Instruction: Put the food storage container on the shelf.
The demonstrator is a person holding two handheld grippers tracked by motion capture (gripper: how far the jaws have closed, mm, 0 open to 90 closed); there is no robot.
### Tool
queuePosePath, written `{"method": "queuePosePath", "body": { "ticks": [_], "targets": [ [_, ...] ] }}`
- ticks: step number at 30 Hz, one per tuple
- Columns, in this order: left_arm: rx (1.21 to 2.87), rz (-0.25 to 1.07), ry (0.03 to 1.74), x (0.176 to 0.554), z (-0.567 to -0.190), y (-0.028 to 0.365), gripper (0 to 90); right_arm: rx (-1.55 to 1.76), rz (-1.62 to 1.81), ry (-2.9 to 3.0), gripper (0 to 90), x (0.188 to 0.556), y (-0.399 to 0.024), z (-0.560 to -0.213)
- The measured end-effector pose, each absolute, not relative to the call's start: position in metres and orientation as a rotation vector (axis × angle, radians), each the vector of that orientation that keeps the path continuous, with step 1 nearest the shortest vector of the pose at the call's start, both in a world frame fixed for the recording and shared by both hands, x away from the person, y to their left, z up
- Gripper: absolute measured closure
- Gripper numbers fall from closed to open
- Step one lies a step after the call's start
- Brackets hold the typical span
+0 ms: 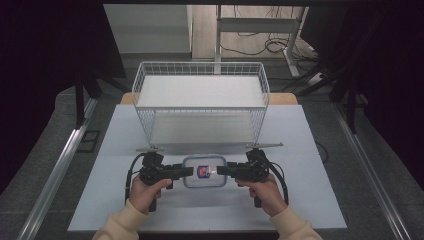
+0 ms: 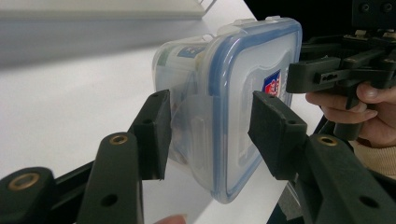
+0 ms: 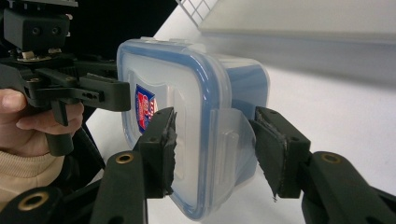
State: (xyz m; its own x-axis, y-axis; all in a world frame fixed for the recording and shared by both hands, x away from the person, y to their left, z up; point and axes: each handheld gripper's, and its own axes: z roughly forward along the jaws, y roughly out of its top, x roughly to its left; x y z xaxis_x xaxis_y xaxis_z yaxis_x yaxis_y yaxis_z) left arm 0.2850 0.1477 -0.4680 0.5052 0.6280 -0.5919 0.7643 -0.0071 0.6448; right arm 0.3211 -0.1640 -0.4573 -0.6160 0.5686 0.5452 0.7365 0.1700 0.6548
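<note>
A clear plastic food container [image 1: 204, 171] with a blue-rimmed lid and a red-and-blue sticker is held between both grippers near the table's front. My left gripper [image 1: 189, 171] is turned on its side and clamps the container's left end, with one jaw on the lid and the other against the base. The left gripper view shows the container [image 2: 243, 93] between that gripper's jaws [image 2: 210, 135], its side latch flap in the gap. My right gripper [image 1: 220, 171] grips the opposite end the same way. In the right gripper view the container [image 3: 187, 93] fills the gap between the jaws [image 3: 212, 149].
A white wire basket [image 1: 200, 64] with a flat white shelf board inside stands behind the container at mid-table. The pale table [image 1: 310, 200] has free room left, right and in front of the hands. Metal rails run along both sides of the table.
</note>
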Motion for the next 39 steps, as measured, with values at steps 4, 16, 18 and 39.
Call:
{"method": "queuePosePath", "body": {
  "ticks": [4,16,18,39],
  "targets": [
    [1.713,-0.155,1.184,0.289,-0.462,0.148,50.2,-1.278,-1.443,-2.266,50.0,0.325,-0.163,-0.452],
    [1.702,-0.095,1.128,0.300,-0.425,0.149,50.1,-1.245,-1.513,-2.325,50.0,0.332,-0.161,-0.414],
    [1.706,-0.077,1.113,0.301,-0.416,0.149,50.1,-1.236,-1.529,-2.337,50.0,0.334,-0.162,-0.405],
    [1.703,-0.031,1.051,0.327,-0.372,0.150,50.1,-1.191,-1.608,-2.390,50.4,0.354,-0.162,-0.356]
  ]
}}
